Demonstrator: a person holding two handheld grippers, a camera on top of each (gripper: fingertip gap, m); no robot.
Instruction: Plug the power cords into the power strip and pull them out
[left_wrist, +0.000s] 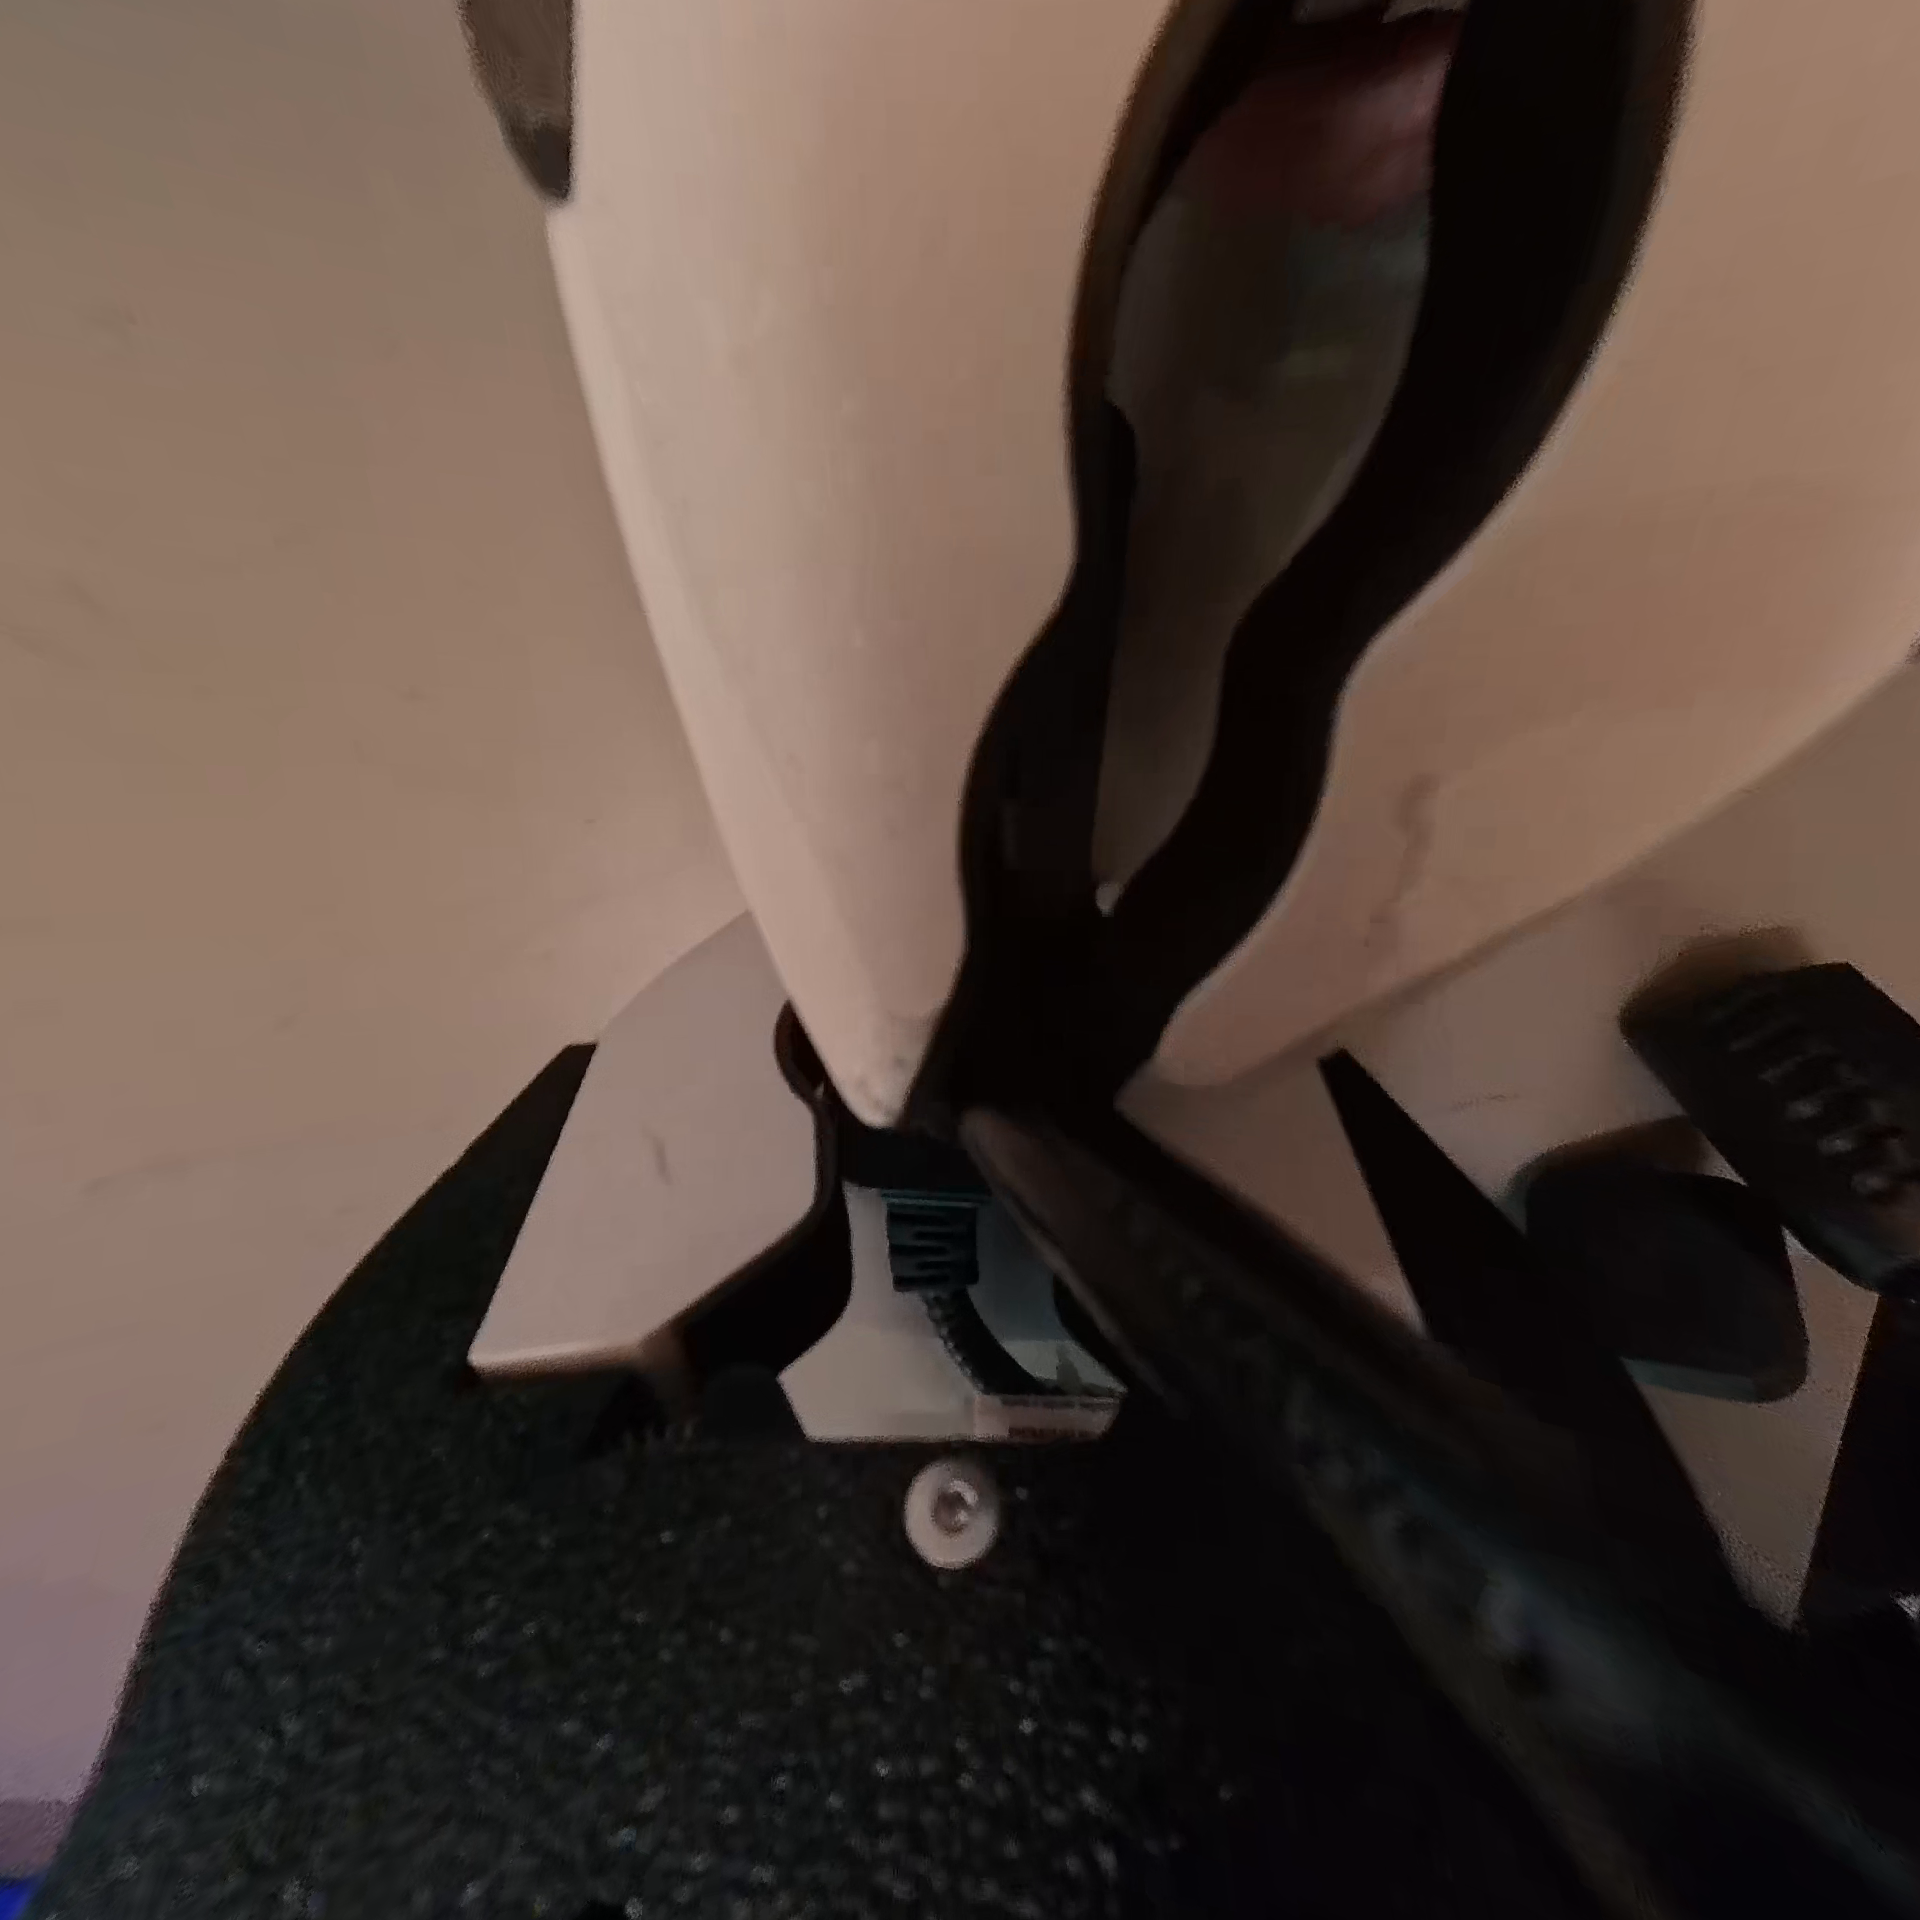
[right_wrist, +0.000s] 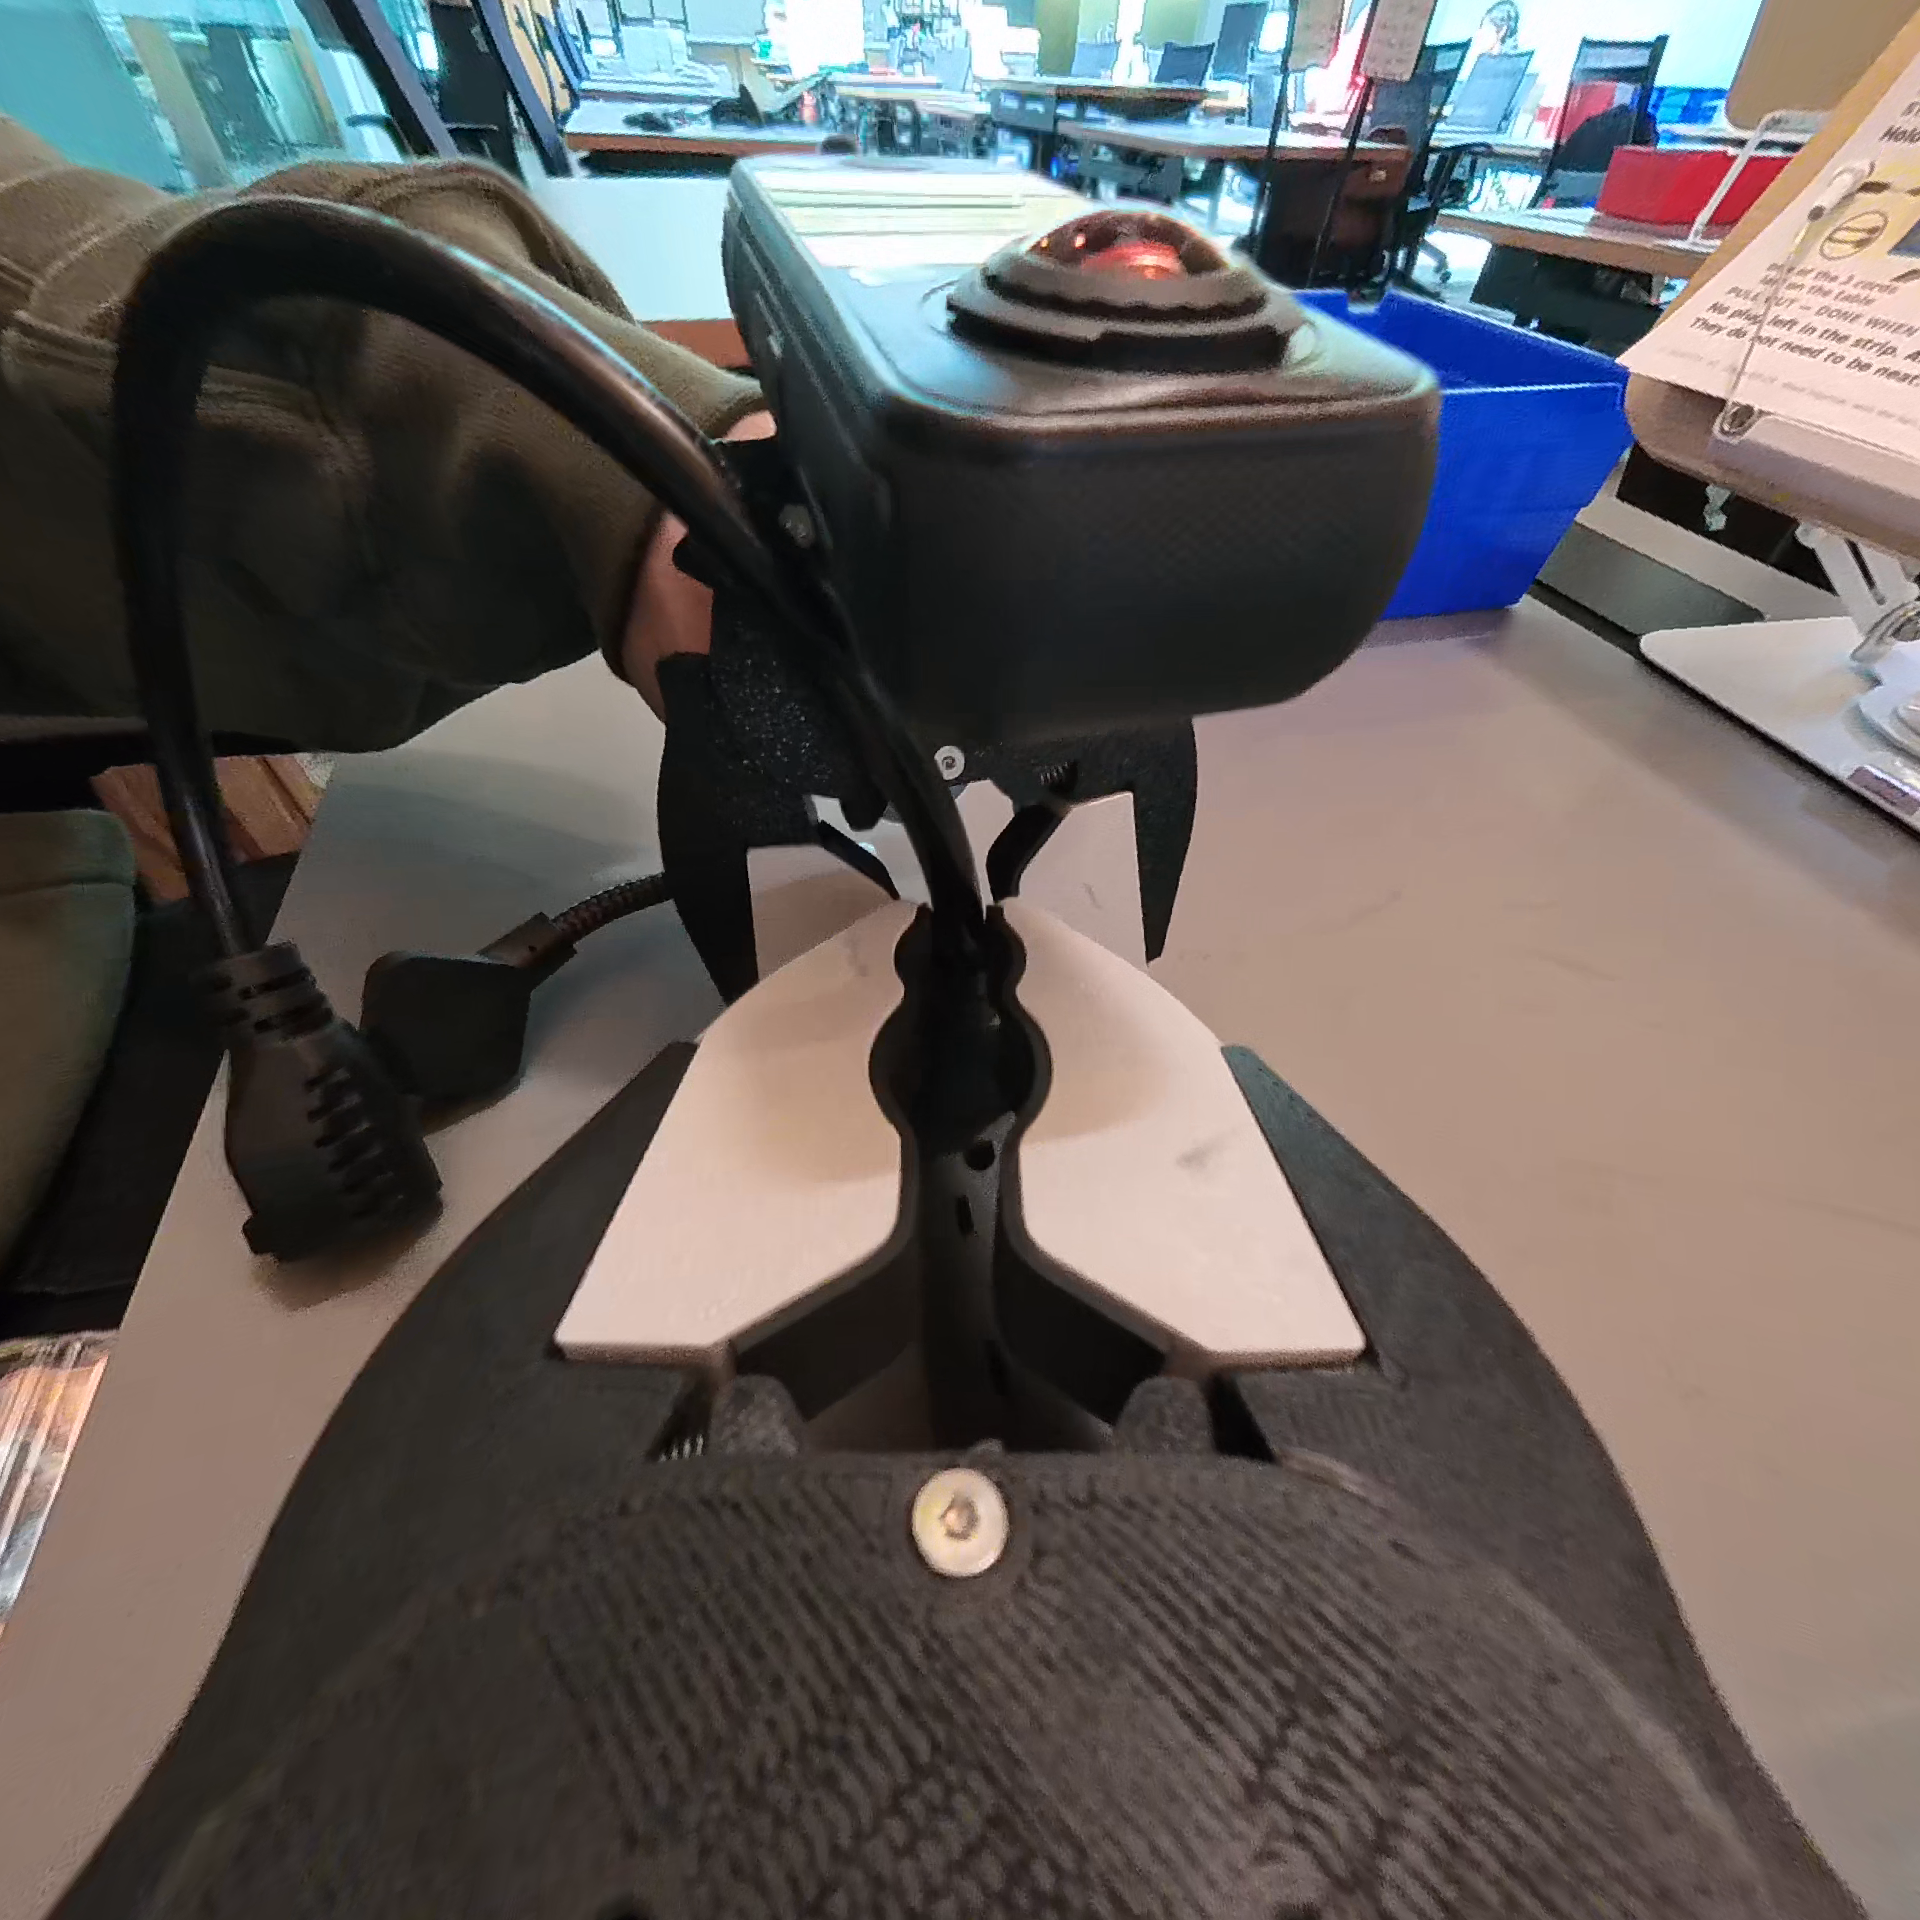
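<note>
In the right wrist view my right gripper (right_wrist: 956, 920) is shut on a black power cord (right_wrist: 177, 623). The cord loops up and left, then down to its black plug (right_wrist: 312, 1122), which rests on the grey table (right_wrist: 1455, 935). My left gripper (right_wrist: 951, 883) faces it tip to tip, jaws a little apart on either side of the same cord. In the left wrist view the right gripper's cream fingers (left_wrist: 790, 623) fill the frame, and the cord (left_wrist: 1247, 1299) runs across my left gripper (left_wrist: 935, 1132). The power strip is not in view.
A second black plug (right_wrist: 447, 1023) with a braided cable lies beside the first; both show in the left wrist view (left_wrist: 1808, 1101) (left_wrist: 1662, 1268). A green sleeve (right_wrist: 312, 468) holds the left gripper. A blue bin (right_wrist: 1496, 447) and a paper stand (right_wrist: 1818, 260) are at the right. Tip to tip, the grippers are about 8 cm apart.
</note>
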